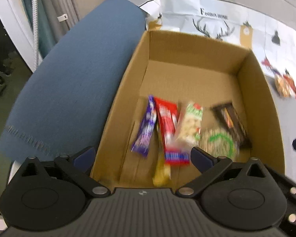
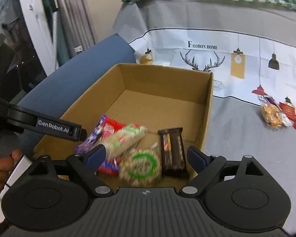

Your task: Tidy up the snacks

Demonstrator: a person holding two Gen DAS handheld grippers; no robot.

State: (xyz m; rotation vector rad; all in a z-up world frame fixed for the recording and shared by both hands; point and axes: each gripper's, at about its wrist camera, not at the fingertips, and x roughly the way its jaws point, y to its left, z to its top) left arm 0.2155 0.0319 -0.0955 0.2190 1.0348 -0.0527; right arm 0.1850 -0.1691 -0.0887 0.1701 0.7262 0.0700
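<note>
Landmark: cardboard box (image 2: pixel 207 106), open-topped, standing on a printed tablecloth (image 2: pixel 246 75).
Blue cushion (image 1: pixel 73 83): touching the box's left wall.
Left gripper (image 1: pixel 143 157): over the box's near left corner, jaws spread wide, nothing between the pads.
Purple wrapper (image 1: pixel 145 127): leftmost snack on the box floor, lying lengthwise.
Red wrapper (image 1: pixel 167 122): just right of the purple one, over a yellow packet (image 1: pixel 161 174) at the near wall.
Clear green-and-red packet (image 2: pixel 126 140): mid-box, leaning across the red wrapper.
Round green-ring packet (image 2: pixel 141 165): near the front wall, blurred.
Dark brown bar (image 2: pixel 172 150): rightmost in the box, beside the right wall.
Right gripper (image 2: pixel 147 157): over the box's near edge, jaws released, gripping nothing; the round packet and brown bar lie below its gap.
Loose snacks (image 2: pixel 277 112): on the tablecloth, well right of the box.
</note>
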